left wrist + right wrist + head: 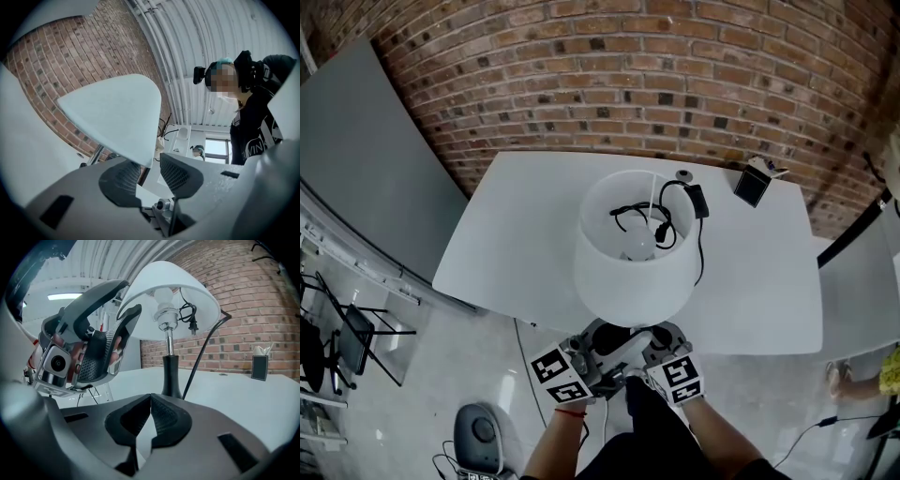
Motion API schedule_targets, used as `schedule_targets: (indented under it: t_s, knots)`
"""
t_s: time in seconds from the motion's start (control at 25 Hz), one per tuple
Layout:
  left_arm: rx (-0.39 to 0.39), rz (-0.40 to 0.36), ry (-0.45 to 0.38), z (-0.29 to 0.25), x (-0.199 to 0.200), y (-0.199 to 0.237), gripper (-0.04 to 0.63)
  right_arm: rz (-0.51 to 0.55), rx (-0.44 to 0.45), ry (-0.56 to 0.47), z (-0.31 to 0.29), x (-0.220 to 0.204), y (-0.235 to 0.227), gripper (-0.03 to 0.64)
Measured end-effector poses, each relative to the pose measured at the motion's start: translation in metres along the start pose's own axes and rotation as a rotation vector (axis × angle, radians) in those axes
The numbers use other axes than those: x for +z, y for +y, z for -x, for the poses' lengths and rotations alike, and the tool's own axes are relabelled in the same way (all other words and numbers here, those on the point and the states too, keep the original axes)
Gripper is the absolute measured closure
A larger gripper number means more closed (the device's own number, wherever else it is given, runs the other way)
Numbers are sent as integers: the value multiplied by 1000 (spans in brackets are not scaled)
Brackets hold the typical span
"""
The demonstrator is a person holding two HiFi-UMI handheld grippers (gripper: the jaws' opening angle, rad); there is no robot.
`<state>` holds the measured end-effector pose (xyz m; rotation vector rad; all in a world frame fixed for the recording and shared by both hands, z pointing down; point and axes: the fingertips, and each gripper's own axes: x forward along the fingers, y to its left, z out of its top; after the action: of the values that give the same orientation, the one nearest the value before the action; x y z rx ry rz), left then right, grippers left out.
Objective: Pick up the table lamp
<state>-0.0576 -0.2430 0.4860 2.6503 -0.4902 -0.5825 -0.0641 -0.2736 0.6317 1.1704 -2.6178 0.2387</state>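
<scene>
**Table lamp: on the table, no grip taken, lift not yet begun.**

1. Table (pixel 506 234): white, and carries everything listed.
2. Lamp (pixel 633 253): upright on its base at the table's middle, at 12 o'clock from your hands, with a white shade on top.
3. Left gripper (pixel 149 161): jaws wide apart, up at the shade's near rim, pads not pressing on it.
4. Right gripper (pixel 150 401): jaws closed on nothing, aimed low at the black stem.
5. Cord (pixel 698 248): black, bundled inside the shade, with one run down the 3 o'clock side.
6. Black box (pixel 753 185): at the 1 o'clock corner, well apart.

Status, as I judge it: you are in reach of the lamp, but you have yet to close on it and raise it.
</scene>
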Motion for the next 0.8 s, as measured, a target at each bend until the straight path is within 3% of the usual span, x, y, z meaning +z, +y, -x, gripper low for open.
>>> schedule_targets:
  t_s: [0.28,0.4,0.8]
  knots:
    - [-29,32,-30,0,5,4,485,8,2,4,-5,4,-6,615]
    - [-38,33,-17,0,4,6,532,1,4,3,-7,6,-7,615]
    - [-51,39,-1,-21,16,15,571,-27,-23,15,-16,22,-24,614]
